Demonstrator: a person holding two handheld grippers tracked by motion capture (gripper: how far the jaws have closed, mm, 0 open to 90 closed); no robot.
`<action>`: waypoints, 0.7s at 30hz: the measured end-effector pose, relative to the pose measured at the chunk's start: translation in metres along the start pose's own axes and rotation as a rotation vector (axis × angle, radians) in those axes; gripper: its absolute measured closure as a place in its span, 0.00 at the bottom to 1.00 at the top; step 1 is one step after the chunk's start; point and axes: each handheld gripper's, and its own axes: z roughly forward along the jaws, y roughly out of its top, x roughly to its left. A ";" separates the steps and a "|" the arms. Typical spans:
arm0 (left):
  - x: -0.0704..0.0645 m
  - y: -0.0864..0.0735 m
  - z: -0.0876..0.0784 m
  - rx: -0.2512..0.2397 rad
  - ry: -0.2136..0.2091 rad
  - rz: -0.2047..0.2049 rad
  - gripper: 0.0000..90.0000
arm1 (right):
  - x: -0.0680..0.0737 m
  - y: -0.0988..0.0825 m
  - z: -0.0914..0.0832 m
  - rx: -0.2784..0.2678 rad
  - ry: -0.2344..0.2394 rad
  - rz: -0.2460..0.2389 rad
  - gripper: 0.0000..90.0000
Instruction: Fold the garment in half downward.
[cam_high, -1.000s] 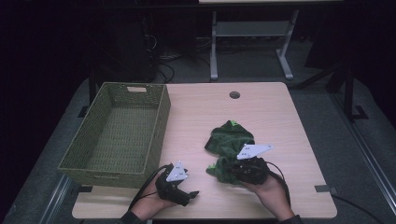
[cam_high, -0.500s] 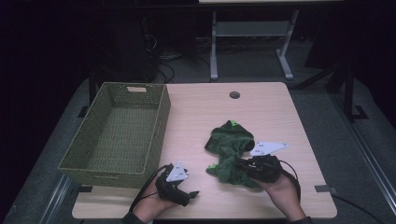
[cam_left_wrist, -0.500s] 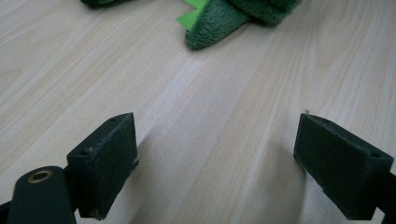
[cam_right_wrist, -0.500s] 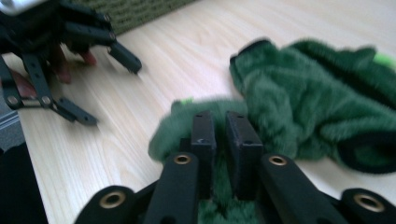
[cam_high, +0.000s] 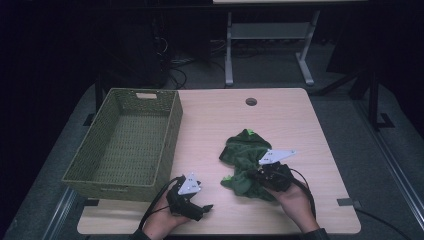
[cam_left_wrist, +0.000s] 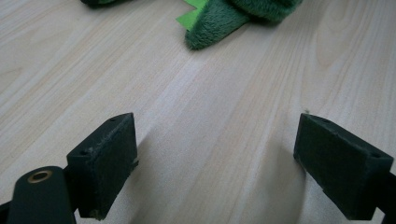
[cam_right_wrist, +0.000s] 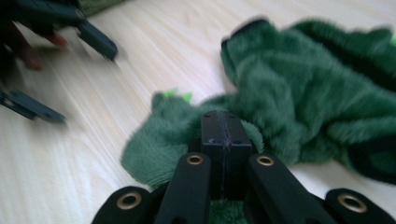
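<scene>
On the near right part of the table (cam_high: 300, 125) lies the green plush garment (cam_high: 245, 155), crumpled, well apart from the woven basket (cam_high: 125, 145) at the left. Your right gripper (cam_right_wrist: 223, 133) has just been closing, and now its jaws are pressed together on a fold at the near edge of the fabric. So you have your hold and can, I think, begin to lift. Your left gripper (cam_left_wrist: 215, 154) waits with jaws spread over bare wood.
</scene>
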 end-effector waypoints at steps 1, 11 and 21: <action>0.000 0.000 0.000 0.000 0.000 -0.001 0.14 | -0.001 -0.002 0.003 0.007 0.004 0.004 0.99; 0.000 0.000 0.000 0.000 0.002 0.002 0.14 | -0.009 -0.013 0.019 0.067 -0.006 0.011 0.94; -0.004 0.008 0.004 0.019 0.038 -0.067 0.14 | -0.020 -0.018 -0.018 -0.038 -0.020 0.014 0.82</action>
